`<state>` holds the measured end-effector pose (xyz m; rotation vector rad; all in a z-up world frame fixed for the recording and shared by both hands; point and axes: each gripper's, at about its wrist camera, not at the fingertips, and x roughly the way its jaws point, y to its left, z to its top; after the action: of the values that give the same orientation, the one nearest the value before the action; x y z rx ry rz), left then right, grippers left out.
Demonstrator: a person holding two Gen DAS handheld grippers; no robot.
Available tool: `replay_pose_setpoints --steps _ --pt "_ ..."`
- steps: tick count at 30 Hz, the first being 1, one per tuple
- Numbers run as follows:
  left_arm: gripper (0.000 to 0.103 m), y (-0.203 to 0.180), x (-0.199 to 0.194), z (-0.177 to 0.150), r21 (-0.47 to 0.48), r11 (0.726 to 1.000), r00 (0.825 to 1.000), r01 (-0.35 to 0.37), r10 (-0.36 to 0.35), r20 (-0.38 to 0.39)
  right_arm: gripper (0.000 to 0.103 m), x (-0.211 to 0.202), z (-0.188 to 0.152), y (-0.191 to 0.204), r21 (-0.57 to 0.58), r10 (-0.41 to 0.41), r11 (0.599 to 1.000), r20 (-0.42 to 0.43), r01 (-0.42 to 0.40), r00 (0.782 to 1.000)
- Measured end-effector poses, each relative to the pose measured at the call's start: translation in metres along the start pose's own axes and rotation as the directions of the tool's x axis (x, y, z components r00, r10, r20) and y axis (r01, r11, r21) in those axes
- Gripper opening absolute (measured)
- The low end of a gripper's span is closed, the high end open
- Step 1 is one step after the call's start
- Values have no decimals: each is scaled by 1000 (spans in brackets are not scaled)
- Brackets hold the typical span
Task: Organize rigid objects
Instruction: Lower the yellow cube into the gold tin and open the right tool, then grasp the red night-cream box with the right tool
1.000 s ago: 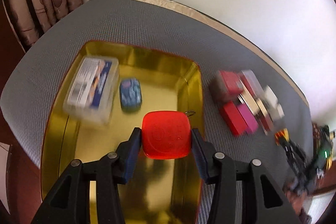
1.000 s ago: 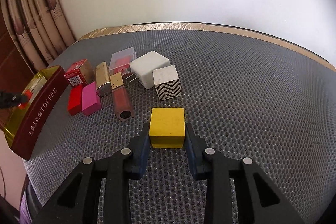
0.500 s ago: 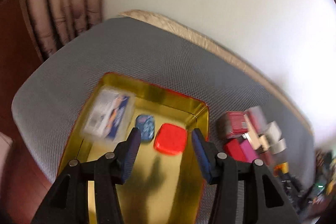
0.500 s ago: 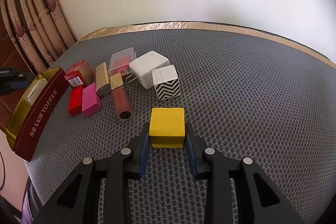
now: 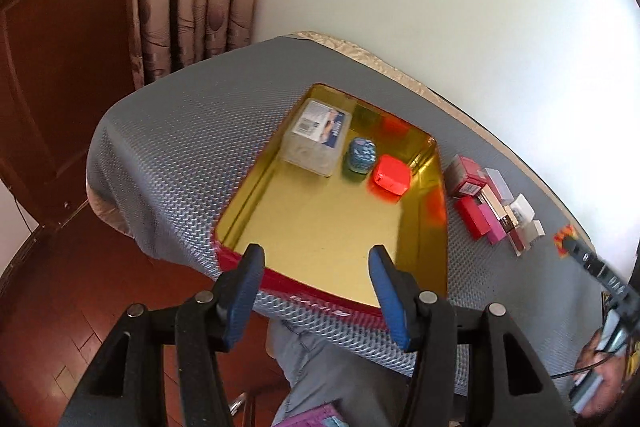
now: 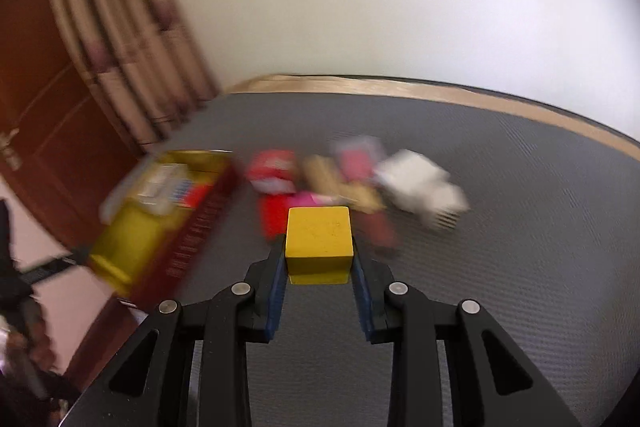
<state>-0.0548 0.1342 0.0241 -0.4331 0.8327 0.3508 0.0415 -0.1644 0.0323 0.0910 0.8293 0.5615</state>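
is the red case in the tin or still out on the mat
In. The red case lies on the gold floor of the tin, beside the small blue case, clear of the left gripper.

Both wrist cams look obliquely down along their fingers; both show the gold tin [image 5: 439, 227] & the table's grey mat [image 6: 520, 227].

Both views are bright with soft daylight, and the pale wall [image 5: 460, 7] is nearly washed out. The left view is mostly sharp; the gold tin [image 5: 340, 227] mirrors red patches on its shiny walls. The right view is smeared by motion blur, except the yellow block [image 6: 319, 239]. Fisheye bending curves the table [image 6: 520, 227] edge, with dark corners.
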Motion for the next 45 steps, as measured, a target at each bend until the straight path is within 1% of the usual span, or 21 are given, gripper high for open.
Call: replay_pose_setpoints --steps 3,4,7,9,11,14,17,19,20,21,23,26,28,29,32,34,36,38,41,44,45 --pt "56 6 0 0 -7 1000 1000 -13 13 20 28 17 21 50 -40 121 992 -35 -123 992" --pt "56 7 2 0 -8 1000 1000 -20 20 15 28 28 28 69 -55 166 984 -59 -169 984" --pt "56 17 8 -1 -34 999 1000 -7 6 -24 28 60 37 113 -92 236 964 -125 -248 964" --pt "56 24 13 -2 -74 997 998 21 -26 -58 28 89 39 141 -143 226 957 -173 -251 959" --pt "56 30 15 -2 -105 994 996 42 -50 -70 28 116 37 158 -147 235 951 -229 -272 945" --pt "56 34 14 -1 -123 991 995 56 -65 -70 28 150 31 178 -198 171 953 -280 -231 945" --pt "56 35 15 -1 -121 991 996 55 -64 -69 28 165 28 180 -206 149 954 -299 -217 942" --pt "56 35 19 -1 -123 991 994 60 -71 -88 30 173 30 184 -209 141 955 -305 -211 942" --pt "56 35 21 -2 -127 990 992 65 -77 -99 36 175 32 183 -202 139 958 -294 -203 946" --pt "56 34 23 -2 -132 989 991 67 -81 -108 49 175 35 180 -190 147 959 -292 -208 945" --pt "56 36 26 -4 -146 987 988 69 -89 -130 66 167 41 170 -150 180 962 -272 -227 945" --pt "56 40 28 -5 -173 982 986 77 -101 -135 66 145 57 148 -138 171 970 -194 -199 966" --pt "56 42 28 -5 -183 980 985 81 -107 -135 66 131 68 125 -179 87 977 -166 -117 982" --pt "56 42 29 -5 -187 979 985 82 -109 -137 66 127 73 110 -206 17 977 -161 -50 987" --pt "57 40 32 -7 -186 978 981 91 -120 -153 67 136 80 69 -185 -70 982 -225 28 972" --pt "58 39 33 -7 -186 978 980 96 -126 -155 67 143 81 58 -190 -100 980 -232 56 968" --pt "58 38 33 -6 -177 980 980 95 -123 -156 66 151 78 56 -225 -148 970 -237 94 960" --pt "58 38 33 -6 -173 981 981 92 -119 -155 66 158 77 56 -221 -137 972 -242 83 961" --pt "59 38 34 -5 -171 981 980 92 -119 -158 65 170 79 64 -251 -153 964 -242 90 958" --pt "59 38 36 -5 -171 981 980 93 -121 -160 60 183 82 67 -274 -193 954 -252 121 948" --pt "59 39 36 -5 -175 980 979 94 -123 -161 56 189 83 68 -273 -197 954 -264 122 944"
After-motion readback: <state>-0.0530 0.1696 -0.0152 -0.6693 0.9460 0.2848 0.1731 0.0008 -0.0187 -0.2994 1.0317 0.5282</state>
